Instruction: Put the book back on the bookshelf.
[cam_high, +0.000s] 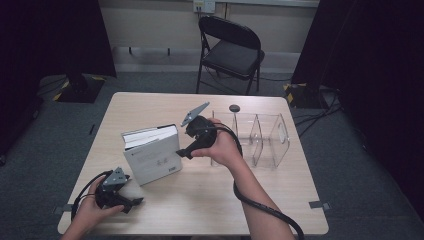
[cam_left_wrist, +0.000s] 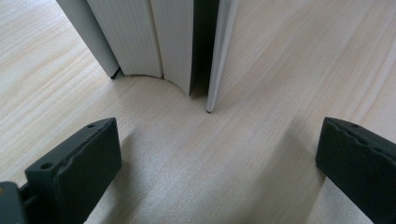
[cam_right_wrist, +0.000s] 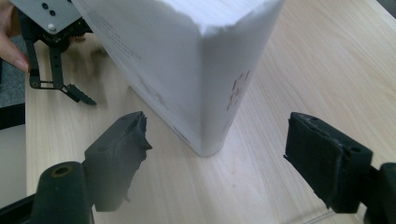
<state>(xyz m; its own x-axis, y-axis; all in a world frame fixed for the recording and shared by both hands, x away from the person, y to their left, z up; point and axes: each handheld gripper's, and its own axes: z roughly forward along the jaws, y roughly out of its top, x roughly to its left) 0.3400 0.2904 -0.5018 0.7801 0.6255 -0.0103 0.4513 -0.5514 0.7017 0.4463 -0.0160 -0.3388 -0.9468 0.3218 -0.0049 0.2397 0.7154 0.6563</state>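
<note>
A thick white book (cam_high: 152, 156) stands on edge on the wooden table (cam_high: 210, 200), page edges up. My right gripper (cam_high: 183, 152) hovers at the book's right end, open; in the right gripper view the book's corner (cam_right_wrist: 196, 70) sits just beyond the open jaws of the right gripper (cam_right_wrist: 219, 158). My left gripper (cam_high: 131, 202) rests low near the table's front left, open, pointing toward the book. In the left gripper view the book's bottom edge (cam_left_wrist: 159, 42), covers slightly splayed, lies ahead of the open left gripper (cam_left_wrist: 217, 163). The left gripper (cam_right_wrist: 70, 91) also appears far off in the right gripper view.
A clear acrylic divider rack (cam_high: 262, 135) stands right of the right hand. A small black round object (cam_high: 234, 108) lies behind it. A black folding chair (cam_high: 231, 47) stands beyond the table. Bare tabletop extends at front centre and right.
</note>
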